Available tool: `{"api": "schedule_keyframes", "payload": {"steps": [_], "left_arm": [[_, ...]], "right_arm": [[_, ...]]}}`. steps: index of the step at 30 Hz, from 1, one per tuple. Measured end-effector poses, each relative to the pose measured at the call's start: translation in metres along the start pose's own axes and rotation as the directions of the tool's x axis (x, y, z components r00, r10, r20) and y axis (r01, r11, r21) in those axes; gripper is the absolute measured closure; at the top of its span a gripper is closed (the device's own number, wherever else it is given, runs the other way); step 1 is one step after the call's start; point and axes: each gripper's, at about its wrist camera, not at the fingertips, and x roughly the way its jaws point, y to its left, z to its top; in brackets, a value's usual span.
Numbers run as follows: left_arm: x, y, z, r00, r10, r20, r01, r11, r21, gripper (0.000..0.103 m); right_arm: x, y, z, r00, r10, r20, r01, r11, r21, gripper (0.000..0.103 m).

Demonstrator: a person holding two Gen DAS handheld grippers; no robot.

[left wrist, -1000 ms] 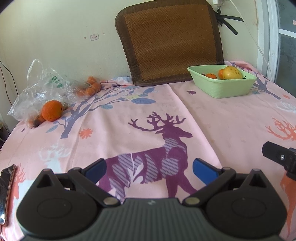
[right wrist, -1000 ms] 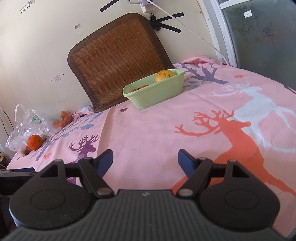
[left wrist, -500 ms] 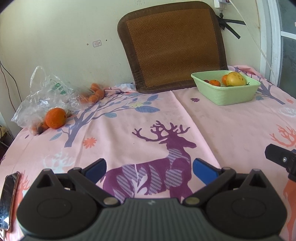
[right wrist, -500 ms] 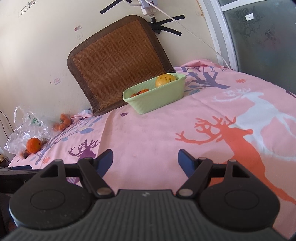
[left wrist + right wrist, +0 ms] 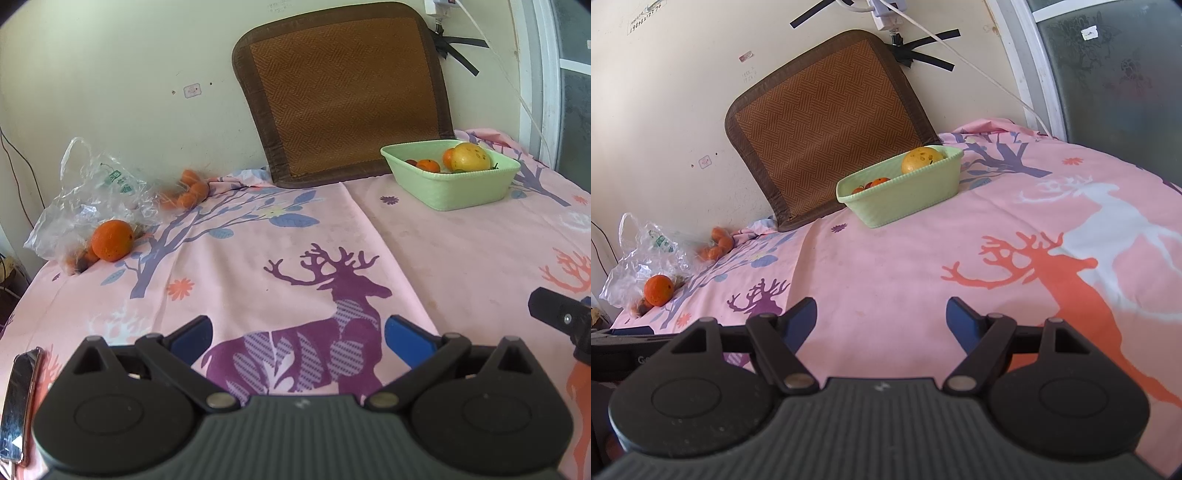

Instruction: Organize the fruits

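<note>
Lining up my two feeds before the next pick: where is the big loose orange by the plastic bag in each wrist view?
Left wrist: big orange at far left, mid-height, against the plastic bag.
Right wrist: same orange near the left edge, below centre.
Shared landmark: green basket before the woven mat.

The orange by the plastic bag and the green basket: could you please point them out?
orange (image 5: 112,240), left wrist view, middle of its peel.
green basket (image 5: 905,203), right wrist view, its near side wall.
</note>
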Motion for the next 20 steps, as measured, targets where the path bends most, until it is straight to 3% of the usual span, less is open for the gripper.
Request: {"api": "schedule_keyframes", "payload": {"steps": [20], "left_arm": [[-0.0004,0.0020,0.0034,0.996,-0.087,-0.011,0.086,0.996,-0.024,0.000]], "right_arm": [[0.0012,0.0014,0.0014,1.000,0.004,0.009,-0.004,1.000,-0.013,0.024]]}}
